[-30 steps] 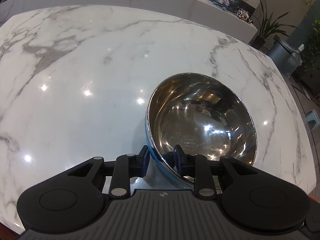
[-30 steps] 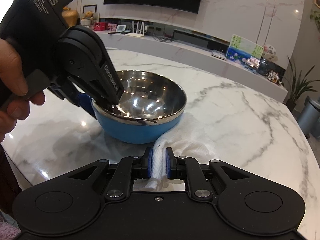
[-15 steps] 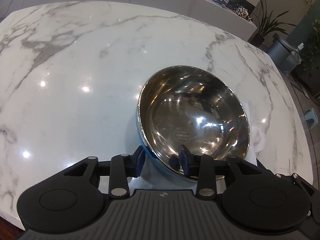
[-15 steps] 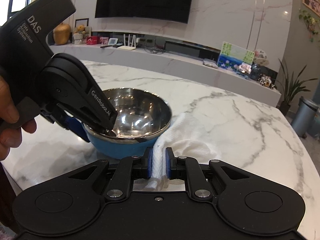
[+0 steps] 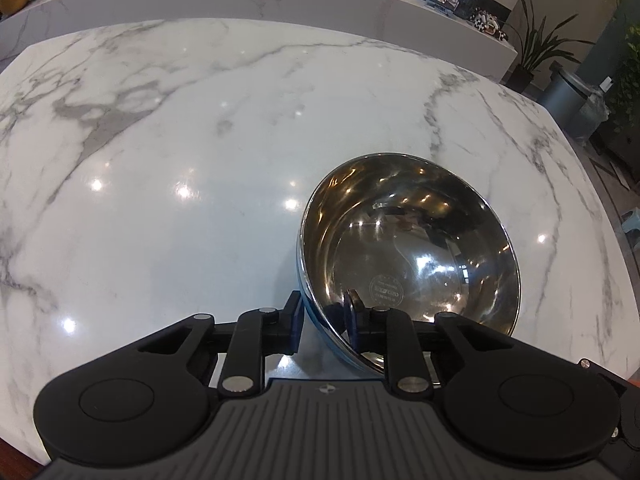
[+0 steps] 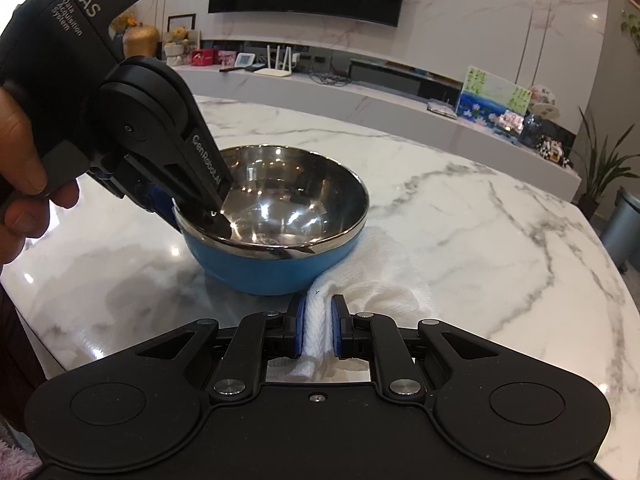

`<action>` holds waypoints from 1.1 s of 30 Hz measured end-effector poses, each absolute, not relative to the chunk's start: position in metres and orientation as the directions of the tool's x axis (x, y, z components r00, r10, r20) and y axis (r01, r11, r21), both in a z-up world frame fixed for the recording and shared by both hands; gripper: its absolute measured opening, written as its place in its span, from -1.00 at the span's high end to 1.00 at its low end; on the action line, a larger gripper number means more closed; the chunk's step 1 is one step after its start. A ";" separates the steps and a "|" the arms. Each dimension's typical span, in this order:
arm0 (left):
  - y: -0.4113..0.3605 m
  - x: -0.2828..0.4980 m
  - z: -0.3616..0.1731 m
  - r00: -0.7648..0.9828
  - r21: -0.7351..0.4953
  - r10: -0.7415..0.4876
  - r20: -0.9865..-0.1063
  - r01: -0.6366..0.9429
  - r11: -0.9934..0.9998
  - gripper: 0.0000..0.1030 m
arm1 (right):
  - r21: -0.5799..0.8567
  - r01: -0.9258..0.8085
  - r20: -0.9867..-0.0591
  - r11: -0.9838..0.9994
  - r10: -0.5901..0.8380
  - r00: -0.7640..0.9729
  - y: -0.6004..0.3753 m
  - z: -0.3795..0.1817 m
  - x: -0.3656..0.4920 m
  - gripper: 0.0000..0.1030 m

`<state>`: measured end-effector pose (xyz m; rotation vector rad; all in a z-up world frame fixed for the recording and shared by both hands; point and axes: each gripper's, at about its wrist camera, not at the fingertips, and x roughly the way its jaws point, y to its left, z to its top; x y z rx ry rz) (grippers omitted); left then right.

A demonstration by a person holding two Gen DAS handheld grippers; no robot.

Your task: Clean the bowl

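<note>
On a marble table (image 5: 200, 128), the left gripper (image 5: 322, 314) is closing its jaws over the near rim of a blue-sided steel bowl (image 5: 412, 248) while the right gripper (image 6: 318, 322) is pinching a white cloth (image 6: 384, 286) lying just right of the bowl, wiping seemingly not yet begun.

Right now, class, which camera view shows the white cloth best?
The right wrist view: the white cloth lies beside the blue bowl, one end pinched in the right gripper. The left wrist view shows no cloth at all, only the bowl's interior.

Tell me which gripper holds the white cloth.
The right gripper: the white cloth sits pinched between its fingers. The left gripper straddles the bowl rim.
</note>
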<state>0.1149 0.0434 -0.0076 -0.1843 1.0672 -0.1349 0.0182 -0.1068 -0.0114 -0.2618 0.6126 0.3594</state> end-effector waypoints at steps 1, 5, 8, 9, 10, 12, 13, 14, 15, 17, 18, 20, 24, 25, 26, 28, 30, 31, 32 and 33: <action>0.044 0.114 -0.008 0.478 -0.218 -0.204 -0.854 0.027 0.976 0.59 | -0.134 -0.398 -0.597 0.907 0.247 0.763 -0.108 -0.010 0.019 0.76; 0.047 0.112 -0.009 0.487 -0.239 -0.238 -0.840 0.061 0.969 0.52 | -0.123 -0.399 -0.583 0.908 0.259 0.770 -0.115 -0.006 0.026 0.76; 0.053 0.111 -0.009 0.491 -0.274 -0.273 -0.827 0.072 0.959 0.49 | -0.124 -0.412 -0.559 0.903 0.280 0.781 -0.124 0.000 0.031 0.76; 0.054 0.110 -0.009 0.489 -0.278 -0.277 -0.827 0.073 0.958 0.48 | -0.134 -0.425 -0.544 0.895 0.292 0.787 -0.128 0.003 0.033 0.76; 0.055 0.109 -0.009 0.486 -0.280 -0.280 -0.828 0.074 0.957 0.47 | -0.148 -0.438 -0.537 0.886 0.300 0.788 -0.129 0.005 0.034 0.76; 0.055 0.109 -0.008 0.482 -0.279 -0.279 -0.831 0.073 0.957 0.46 | -0.176 -0.462 -0.528 0.869 0.313 0.789 -0.131 0.006 0.036 0.76; 0.054 0.109 -0.008 0.480 -0.279 -0.278 -0.832 0.072 0.958 0.44 | -0.190 -0.474 -0.524 0.860 0.319 0.789 -0.132 0.007 0.037 0.76; 0.054 0.108 -0.008 0.478 -0.278 -0.278 -0.833 0.071 0.958 0.44 | -0.196 -0.480 -0.524 0.855 0.323 0.788 -0.132 0.007 0.038 0.76; 0.054 0.108 -0.008 0.477 -0.275 -0.275 -0.835 0.070 0.959 0.45 | -0.201 -0.489 -0.524 0.849 0.328 0.786 -0.132 0.007 0.038 0.76; 0.054 0.109 -0.008 0.477 -0.266 -0.266 -0.838 0.068 0.961 0.49 | -0.207 -0.511 -0.531 0.834 0.344 0.775 -0.133 0.005 0.039 0.76; 0.055 0.111 -0.008 0.476 -0.262 -0.262 -0.839 0.067 0.963 0.53 | -0.210 -0.526 -0.540 0.824 0.351 0.765 -0.133 0.003 0.039 0.76; 0.056 0.112 -0.008 0.476 -0.256 -0.255 -0.842 0.063 0.965 0.60 | -0.209 -0.538 -0.553 0.817 0.354 0.754 -0.134 0.000 0.039 0.76; 0.058 0.114 -0.009 0.473 -0.254 -0.249 -0.845 0.055 0.966 0.62 | -0.187 -0.514 -0.575 0.837 0.331 0.748 -0.138 -0.007 0.043 0.76; 0.058 0.113 -0.009 0.473 -0.254 -0.248 -0.846 0.053 0.966 0.63 | -0.174 -0.477 -0.587 0.861 0.298 0.752 -0.141 -0.009 0.047 0.76; 0.058 0.113 -0.009 0.473 -0.253 -0.247 -0.846 0.052 0.966 0.62 | -0.165 -0.453 -0.596 0.876 0.277 0.754 -0.143 -0.011 0.050 0.75; 0.057 0.112 -0.009 0.473 -0.250 -0.243 -0.847 0.050 0.967 0.62 | -0.151 -0.415 -0.610 0.897 0.245 0.754 -0.147 -0.013 0.054 0.66; 0.056 0.111 -0.008 0.474 -0.245 -0.238 -0.848 0.048 0.968 0.62 | -0.144 -0.344 -0.613 0.928 0.189 0.767 -0.154 -0.014 0.056 0.36; 0.055 0.110 -0.008 0.475 -0.243 -0.236 -0.848 0.047 0.969 0.62 | -0.145 -0.327 -0.611 0.934 0.176 0.772 -0.155 -0.014 0.056 0.06; 0.055 0.110 -0.008 0.477 -0.242 -0.234 -0.847 0.046 0.969 0.62 | -0.148 -0.302 -0.605 0.942 0.156 0.781 -0.156 -0.013 0.055 0.02; 0.055 0.109 -0.008 0.479 -0.242 -0.233 -0.847 0.043 0.969 0.62 | -0.142 -0.273 -0.592 0.951 0.140 0.794 -0.158 -0.011 0.052 0.02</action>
